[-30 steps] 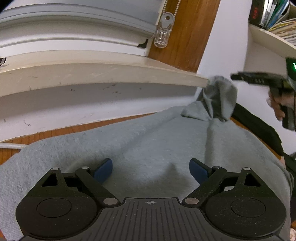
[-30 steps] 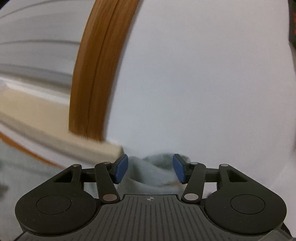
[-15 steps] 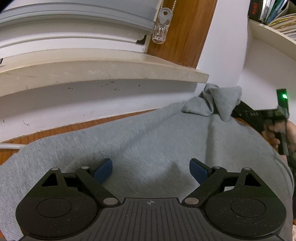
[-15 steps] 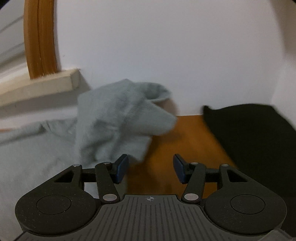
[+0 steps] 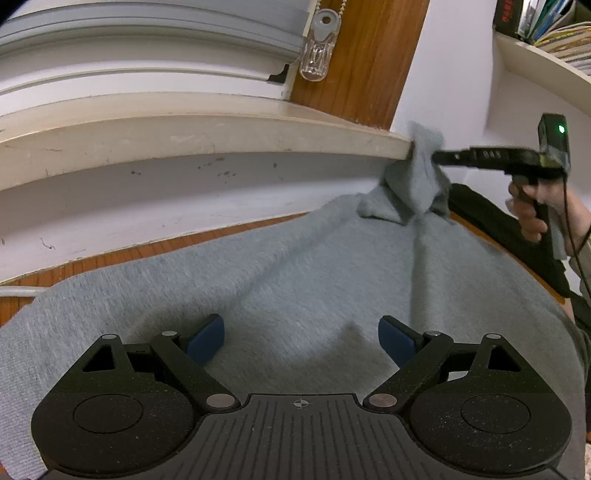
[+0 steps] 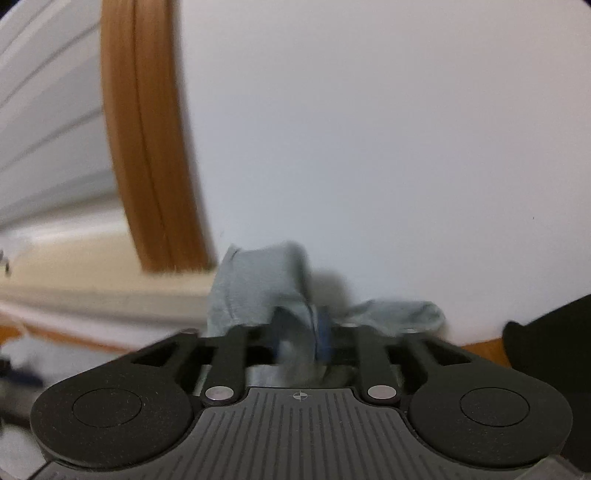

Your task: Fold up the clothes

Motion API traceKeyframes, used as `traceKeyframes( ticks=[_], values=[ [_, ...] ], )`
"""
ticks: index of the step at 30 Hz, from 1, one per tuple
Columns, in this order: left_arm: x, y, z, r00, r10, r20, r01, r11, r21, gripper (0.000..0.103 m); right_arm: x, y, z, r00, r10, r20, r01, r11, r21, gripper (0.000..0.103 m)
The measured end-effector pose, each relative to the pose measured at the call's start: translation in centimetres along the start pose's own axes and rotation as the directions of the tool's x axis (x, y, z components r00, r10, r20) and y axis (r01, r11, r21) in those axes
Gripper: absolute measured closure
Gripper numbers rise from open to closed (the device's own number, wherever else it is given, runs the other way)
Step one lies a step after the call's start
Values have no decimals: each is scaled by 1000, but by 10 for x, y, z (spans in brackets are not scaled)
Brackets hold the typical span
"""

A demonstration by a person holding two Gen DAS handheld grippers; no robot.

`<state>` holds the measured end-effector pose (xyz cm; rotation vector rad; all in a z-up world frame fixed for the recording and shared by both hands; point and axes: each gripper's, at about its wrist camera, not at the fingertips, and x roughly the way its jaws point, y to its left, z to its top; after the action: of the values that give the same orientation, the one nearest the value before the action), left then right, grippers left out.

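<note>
A grey sweatshirt (image 5: pixel 314 266) lies spread over the wooden table (image 5: pixel 110 258). My left gripper (image 5: pixel 301 341) hovers low over its near part, jaws wide open, nothing between the blue pads (image 5: pixel 205 338). At the far right corner my right gripper (image 5: pixel 439 157), held by a person's hand (image 5: pixel 532 210), is closing its jaws on a bunched grey end of the sweatshirt (image 5: pixel 417 184) and holds it raised. In the right wrist view the right gripper (image 6: pixel 299 332) has this grey fold (image 6: pixel 258 288) pinched between its fingers, with more of it draped over the right finger.
A cream window sill (image 5: pixel 184 129) and wooden frame (image 5: pixel 362 55) run behind the table. A clear blind-cord pull (image 5: pixel 317 48) hangs above. A black garment (image 5: pixel 498 229) lies at the table's right edge. A shelf with books (image 5: pixel 546 33) is at top right.
The right gripper came down to the bunched grey end, narrowed its jaws around it and lifted it against the sill's corner. The left gripper has stayed put, open.
</note>
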<state>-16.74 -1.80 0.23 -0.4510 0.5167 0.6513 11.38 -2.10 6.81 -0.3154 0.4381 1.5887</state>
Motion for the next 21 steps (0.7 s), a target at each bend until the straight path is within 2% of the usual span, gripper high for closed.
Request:
traceKeyframes(
  ticks=[5, 9, 13, 15, 19, 20, 21],
  values=[
    [0, 0, 0, 1000, 0, -1, 0, 1000, 0, 11, -9, -30, -28, 992, -111, -63, 112, 994, 12, 65],
    [0, -1, 0, 1000, 2, -2, -2, 1000, 3, 11, -11, -43, -53, 978, -150, -145, 153, 988, 9, 64],
    [0, -1, 0, 1000, 2, -2, -2, 1000, 3, 11, -3, -47, -66, 969, -122, -213, 127, 992, 9, 63],
    [0, -1, 0, 1000, 0, -2, 0, 1000, 1, 11, 3, -46, -68, 973, -90, -214, 101, 994, 36, 57],
    [0, -1, 0, 1000, -3, -2, 3, 1000, -1, 11, 16, -37, -67, 980, -47, -191, 67, 993, 100, 57],
    [1, 0, 0, 1000, -3, -2, 3, 1000, -1, 11, 17, -35, -66, 981, -41, -188, 61, 993, 103, 59],
    [1, 0, -1, 1000, -3, -2, 3, 1000, 0, 11, 18, -35, -64, 982, -34, -187, 54, 993, 103, 69]
  ],
)
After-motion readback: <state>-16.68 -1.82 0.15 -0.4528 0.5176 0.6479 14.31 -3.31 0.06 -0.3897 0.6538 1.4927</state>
